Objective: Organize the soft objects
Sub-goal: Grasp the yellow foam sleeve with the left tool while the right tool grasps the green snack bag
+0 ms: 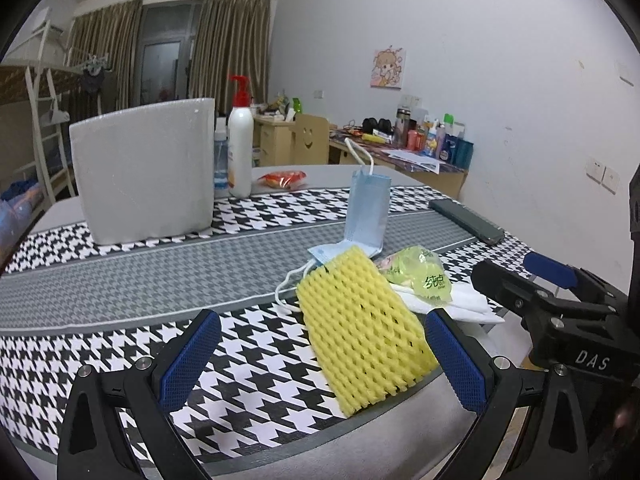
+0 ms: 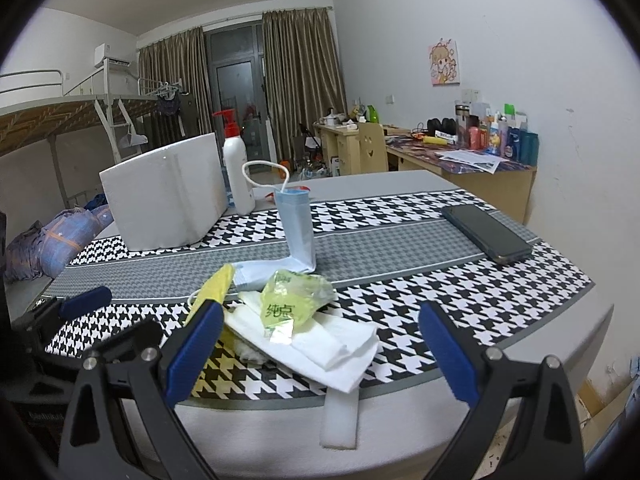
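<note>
One white foam box (image 1: 144, 172) far left on the bench (image 1: 120, 280), left gripper (image 1: 320, 360) fingers spread around one yellow foam net (image 1: 360, 328), partly covering one blue mask (image 1: 366, 208), one green packet (image 2: 294, 300) on white tissue (image 2: 340, 352), something beneath hidden, right gripper (image 2: 320, 356) fingers spread, empty, one phone (image 2: 486, 232).

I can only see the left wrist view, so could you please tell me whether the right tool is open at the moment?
Observer: Yes, the right tool is open. Its fingers are wide apart and hold nothing.
Operator: Thank you. Is there anything under the white tissue that I might be missing?
Observer: A white foam strip sticks out from under the white tissue and hangs down over the front edge of the table.
</note>
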The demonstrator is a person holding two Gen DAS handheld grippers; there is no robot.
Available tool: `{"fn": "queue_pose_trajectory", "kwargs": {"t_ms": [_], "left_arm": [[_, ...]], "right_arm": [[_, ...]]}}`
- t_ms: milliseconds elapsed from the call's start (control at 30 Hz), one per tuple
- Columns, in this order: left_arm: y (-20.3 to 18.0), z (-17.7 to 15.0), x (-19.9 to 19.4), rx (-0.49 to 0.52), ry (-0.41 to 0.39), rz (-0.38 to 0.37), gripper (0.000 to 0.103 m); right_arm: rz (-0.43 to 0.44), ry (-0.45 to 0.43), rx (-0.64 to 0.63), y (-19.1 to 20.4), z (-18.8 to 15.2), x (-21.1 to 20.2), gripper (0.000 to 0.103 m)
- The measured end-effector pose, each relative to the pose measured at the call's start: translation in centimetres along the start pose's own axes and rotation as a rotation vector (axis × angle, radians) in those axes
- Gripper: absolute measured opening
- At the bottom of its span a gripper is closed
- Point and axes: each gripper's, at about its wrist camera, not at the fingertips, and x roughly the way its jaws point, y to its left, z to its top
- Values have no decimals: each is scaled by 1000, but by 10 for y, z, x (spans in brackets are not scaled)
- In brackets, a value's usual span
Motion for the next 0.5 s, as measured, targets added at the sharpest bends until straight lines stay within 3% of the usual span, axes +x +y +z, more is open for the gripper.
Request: {"fn": "queue_pose_trajectory", "kwargs": {"t_ms": [500], "left_arm": [[-3, -14, 14, -14, 47, 52, 102]], "right_arm": [[112, 110, -39, 1, 11, 37, 99]]}}
